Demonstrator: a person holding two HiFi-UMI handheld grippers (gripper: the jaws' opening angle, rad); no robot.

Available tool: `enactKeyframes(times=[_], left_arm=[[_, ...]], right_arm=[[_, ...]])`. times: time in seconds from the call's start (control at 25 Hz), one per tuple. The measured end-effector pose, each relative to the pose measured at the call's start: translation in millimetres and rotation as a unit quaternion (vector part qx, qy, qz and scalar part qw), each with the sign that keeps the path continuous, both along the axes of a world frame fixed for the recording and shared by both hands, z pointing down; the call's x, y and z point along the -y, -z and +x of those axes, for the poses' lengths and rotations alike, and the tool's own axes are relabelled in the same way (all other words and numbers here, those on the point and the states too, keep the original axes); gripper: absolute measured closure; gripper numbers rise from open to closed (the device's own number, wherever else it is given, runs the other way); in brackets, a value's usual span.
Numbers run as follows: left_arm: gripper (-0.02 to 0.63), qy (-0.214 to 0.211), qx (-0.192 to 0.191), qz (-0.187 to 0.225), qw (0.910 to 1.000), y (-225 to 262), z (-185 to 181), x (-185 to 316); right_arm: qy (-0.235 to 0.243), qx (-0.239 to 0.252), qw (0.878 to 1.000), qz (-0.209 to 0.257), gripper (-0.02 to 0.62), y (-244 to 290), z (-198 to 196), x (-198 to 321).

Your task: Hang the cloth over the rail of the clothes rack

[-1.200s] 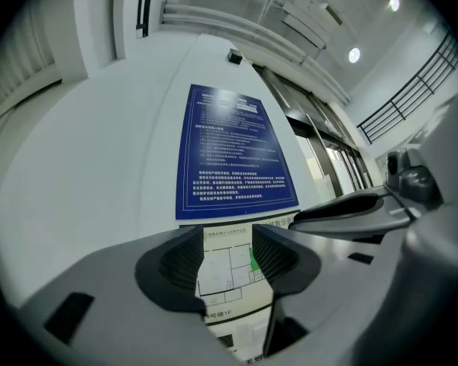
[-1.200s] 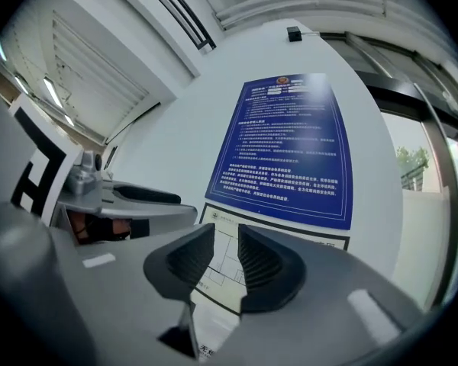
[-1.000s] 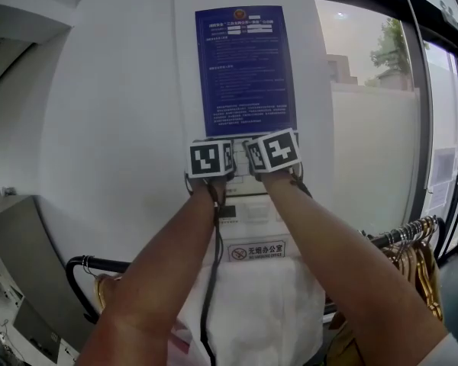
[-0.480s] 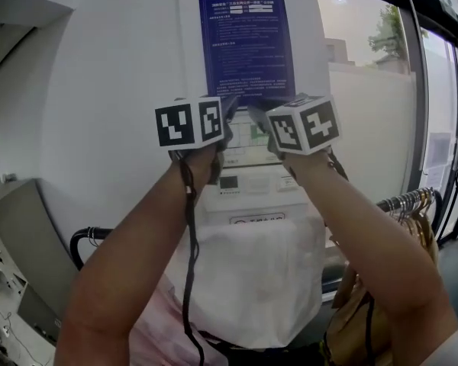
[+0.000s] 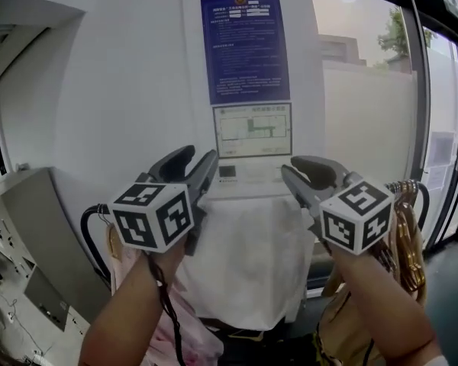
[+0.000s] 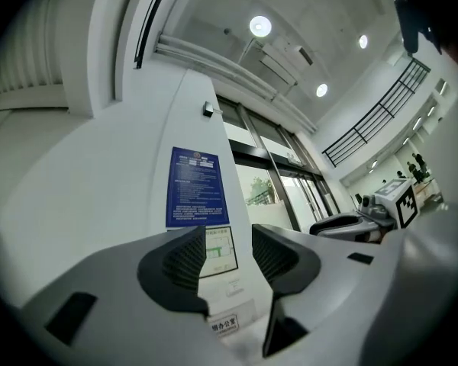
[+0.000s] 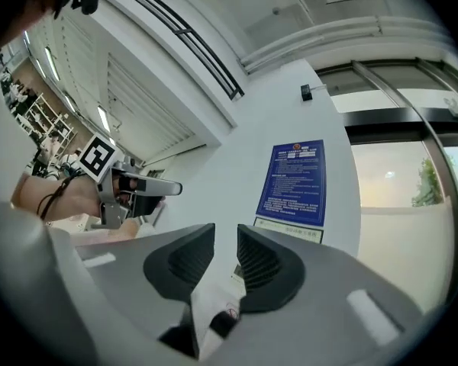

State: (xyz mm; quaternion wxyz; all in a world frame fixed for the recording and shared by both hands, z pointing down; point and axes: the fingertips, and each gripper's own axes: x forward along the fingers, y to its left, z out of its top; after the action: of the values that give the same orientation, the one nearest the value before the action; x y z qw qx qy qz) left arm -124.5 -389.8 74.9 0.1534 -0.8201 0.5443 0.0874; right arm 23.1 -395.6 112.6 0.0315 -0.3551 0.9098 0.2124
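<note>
Cloth over the rail, both grippers free

The white cloth hangs draped over the black rail of the clothes rack, with hangers crowded at the rail's right end; the left gripper has its jaws parted with nothing between them; the right gripper likewise, jaws apart and empty; the hanging looks done, and all that seems left is to draw away

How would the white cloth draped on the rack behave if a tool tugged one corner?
The white cloth is likely floppy: it hangs in soft folds over the rail. It looks thin and light, so a tug would probably bunch it, not shift it whole. No clip shows, so it might slide off.
</note>
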Motion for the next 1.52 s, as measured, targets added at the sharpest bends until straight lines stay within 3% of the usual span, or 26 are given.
enactKeyframes(times=[0.28,0.48,0.64,0.84,0.96,1.0,1.24,1.52], left_arm=[[0.422,0.036,-0.038,-0.061,0.9968,-111,-44,-29],[0.422,0.064,-0.023,-0.088,0.9938,-154,-67,-22],[0.422,0.07,-0.026,-0.095,0.9927,-156,-88,-13],[0.424,0.049,-0.006,-0.098,0.994,-156,-82,-3],[0.579,0.044,-0.003,-0.085,0.9954,-153,-77,-7],[0.592,0.041,-0.001,-0.082,0.9958,-152,-75,-7],[0.597,0.022,-0.009,-0.085,0.9961,-150,-77,-14],[0.598,0.054,-0.037,-0.071,0.9954,-135,-116,-31]], right_arm=[[-0.015,0.011,0.998,-0.067,0.526,-92,24,-3],[-0.034,0.033,0.995,-0.088,0.525,-114,33,-3],[-0.035,0.021,0.993,-0.115,0.525,-128,22,11],[-0.031,0.001,0.993,-0.113,0.526,-123,12,12],[-0.049,-0.001,0.994,-0.102,0.556,-120,13,9],[-0.055,0.0,0.994,-0.098,0.565,-119,15,8],[-0.074,0.012,0.993,-0.09,0.584,-114,27,2],[-0.088,0.042,0.99,-0.101,0.584,-103,60,2]])
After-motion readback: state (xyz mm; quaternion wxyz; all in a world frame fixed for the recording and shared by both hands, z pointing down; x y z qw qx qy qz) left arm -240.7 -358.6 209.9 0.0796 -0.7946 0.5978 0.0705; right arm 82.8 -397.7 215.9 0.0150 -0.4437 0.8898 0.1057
